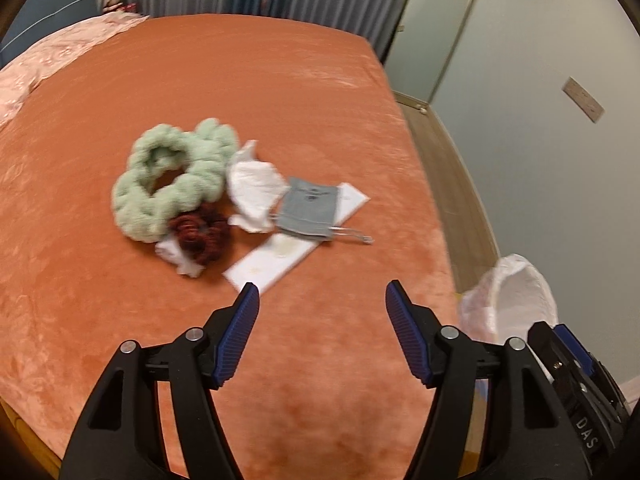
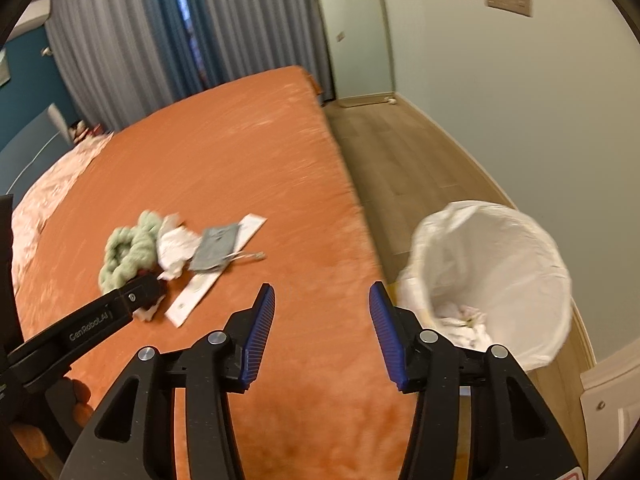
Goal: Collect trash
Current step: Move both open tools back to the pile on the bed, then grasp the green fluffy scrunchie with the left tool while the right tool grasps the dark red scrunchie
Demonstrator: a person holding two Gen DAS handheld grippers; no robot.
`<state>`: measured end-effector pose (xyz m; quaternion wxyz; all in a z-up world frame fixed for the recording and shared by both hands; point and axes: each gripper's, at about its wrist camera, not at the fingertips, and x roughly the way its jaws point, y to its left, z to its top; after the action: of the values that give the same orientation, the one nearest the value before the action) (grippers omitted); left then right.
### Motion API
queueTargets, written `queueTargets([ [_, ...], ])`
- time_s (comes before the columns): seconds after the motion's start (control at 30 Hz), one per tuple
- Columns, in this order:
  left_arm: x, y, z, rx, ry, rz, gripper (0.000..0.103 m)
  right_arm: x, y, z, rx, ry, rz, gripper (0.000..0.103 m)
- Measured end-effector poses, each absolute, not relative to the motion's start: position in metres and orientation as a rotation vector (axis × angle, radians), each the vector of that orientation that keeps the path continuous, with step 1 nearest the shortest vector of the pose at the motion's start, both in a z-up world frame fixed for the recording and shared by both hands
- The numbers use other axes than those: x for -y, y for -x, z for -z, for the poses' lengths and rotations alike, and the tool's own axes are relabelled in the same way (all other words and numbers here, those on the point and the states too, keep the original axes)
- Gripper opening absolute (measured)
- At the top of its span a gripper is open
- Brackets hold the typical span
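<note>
On the orange bedspread (image 1: 300,92) lies a small heap: crumpled white tissue (image 1: 254,190), a smaller white scrap (image 1: 176,258), a long white paper strip (image 1: 280,256), a grey pouch (image 1: 308,210), a fluffy green scrunchie (image 1: 168,176) and a dark red scrunchie (image 1: 200,234). My left gripper (image 1: 322,294) hovers open just short of the heap, nothing between its blue pads. My right gripper (image 2: 322,294) is open and empty over the bed's near edge (image 2: 360,208). Beside the bed stands a bin lined with a white bag (image 2: 500,264), with crumpled tissue in its bottom (image 2: 464,320).
Wooden floor (image 2: 400,148) runs between the bed and the pale wall. Grey and blue curtains (image 2: 132,52) hang behind the bed. A pink quilt (image 1: 48,60) covers the bed's far left side. The left gripper's arm (image 2: 80,332) crosses the right view's lower left.
</note>
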<state>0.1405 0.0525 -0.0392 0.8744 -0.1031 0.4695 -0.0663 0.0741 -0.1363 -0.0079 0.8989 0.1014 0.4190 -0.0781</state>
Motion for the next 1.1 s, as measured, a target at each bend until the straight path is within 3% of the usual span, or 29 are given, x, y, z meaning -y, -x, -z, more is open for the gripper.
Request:
queueTargets([
  [0.57,-0.217,-0.199,0.083,-1.040,0.306,-0.103,0.076,0.002,-0.164,0.072,-1.024,-0.201,-0.027,0.048],
  [1.0,-0.242,-0.274,0.121,-1.126,0.370,-0.102,0.076,-0.047,-0.244,0.126,-1.136,-0.237,-0.055,0.048],
  [1.1,-0.240,-0.280,0.134,-1.150,0.365,-0.091,0.069,-0.057,-0.252,0.142,-1.180,-0.235,-0.069,0.048],
])
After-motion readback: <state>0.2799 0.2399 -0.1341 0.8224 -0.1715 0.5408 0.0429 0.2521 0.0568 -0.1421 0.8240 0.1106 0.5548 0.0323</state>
